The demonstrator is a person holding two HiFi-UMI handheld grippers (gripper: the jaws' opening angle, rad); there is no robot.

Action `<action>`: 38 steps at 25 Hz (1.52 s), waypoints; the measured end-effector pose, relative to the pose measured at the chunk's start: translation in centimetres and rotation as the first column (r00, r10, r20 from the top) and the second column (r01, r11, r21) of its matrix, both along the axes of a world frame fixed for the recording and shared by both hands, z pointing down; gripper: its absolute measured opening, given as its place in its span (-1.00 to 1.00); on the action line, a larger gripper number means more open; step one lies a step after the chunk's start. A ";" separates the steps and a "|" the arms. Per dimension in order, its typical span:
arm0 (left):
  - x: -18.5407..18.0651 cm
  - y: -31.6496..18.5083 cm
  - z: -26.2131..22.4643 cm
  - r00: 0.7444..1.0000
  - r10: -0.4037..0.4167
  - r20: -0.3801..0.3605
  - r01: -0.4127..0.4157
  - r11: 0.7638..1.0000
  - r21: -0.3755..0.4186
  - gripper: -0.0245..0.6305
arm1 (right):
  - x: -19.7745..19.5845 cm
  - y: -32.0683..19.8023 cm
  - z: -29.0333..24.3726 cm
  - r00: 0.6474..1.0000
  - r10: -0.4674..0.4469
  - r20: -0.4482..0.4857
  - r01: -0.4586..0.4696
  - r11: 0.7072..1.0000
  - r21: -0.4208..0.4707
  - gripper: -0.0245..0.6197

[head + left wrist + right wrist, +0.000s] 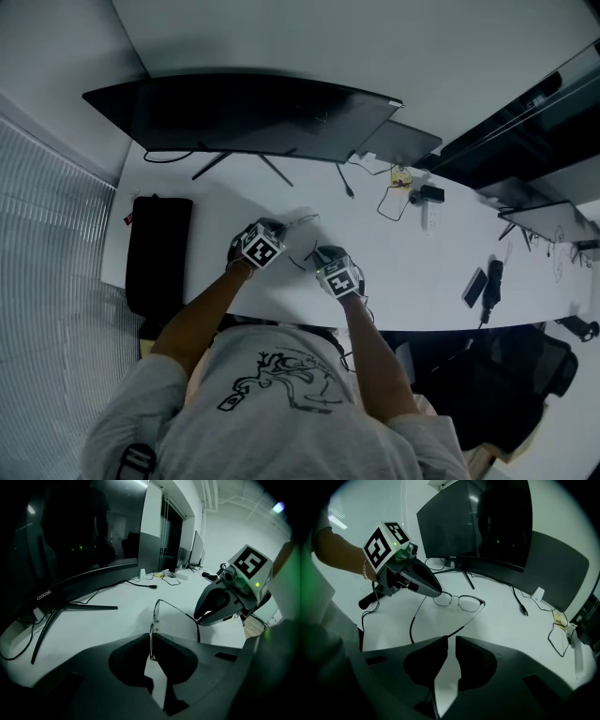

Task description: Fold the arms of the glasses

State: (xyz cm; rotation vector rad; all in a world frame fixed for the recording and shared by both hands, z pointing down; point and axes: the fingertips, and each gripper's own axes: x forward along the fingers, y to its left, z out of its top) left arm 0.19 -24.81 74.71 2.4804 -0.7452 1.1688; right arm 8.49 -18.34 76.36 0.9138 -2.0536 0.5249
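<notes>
Thin metal-rimmed glasses [459,602] lie at the middle of the white table [412,272], between my two grippers, with both arms spread open. My left gripper [152,637] is shut on the front frame, which stands edge-on between its jaws. In the right gripper view its dark tip [437,592] covers one lens rim. My right gripper [451,638] is shut on the end of one arm [471,620], which runs from the hinge straight into its jaw tips. The other arm [415,616], with a dark curved end, hangs free toward the table.
A wide curved monitor [244,117] on a splayed stand [70,609] sits just behind the glasses. A black bag [157,253] lies at the table's left end. Cables and small devices [412,192] sit to the right, a phone [473,286] near the front edge.
</notes>
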 end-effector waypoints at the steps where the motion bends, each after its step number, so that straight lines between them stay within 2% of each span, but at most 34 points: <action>1: 0.1 0.1 0.0 1.000 0.001 -0.001 -0.001 1.000 0.000 -0.81 | -0.1 0.1 0.0 1.000 -0.002 0.000 0.002 1.000 0.000 -0.73; 9: 0.5 1.6 0.2 1.000 -0.003 -0.009 0.003 1.000 0.002 -0.81 | -0.8 0.8 -0.1 0.999 -0.018 0.027 0.019 1.000 -0.015 -0.73; 18: 0.7 2.8 0.1 1.000 0.009 -0.008 -0.009 1.000 0.000 -0.81 | -1.2 1.6 -0.2 0.999 -0.030 0.015 0.031 0.999 -0.020 -0.70; 36: 1.7 4.5 -0.1 0.999 0.036 -0.016 -0.036 0.999 -0.003 -0.81 | -1.7 2.4 -0.2 0.999 -0.020 0.031 0.021 0.999 -0.037 -0.70; 38: 1.7 4.6 0.0 0.999 0.038 -0.014 -0.038 0.999 0.001 -0.81 | -1.9 3.0 0.3 0.999 -0.024 0.041 0.026 0.998 -0.062 -0.70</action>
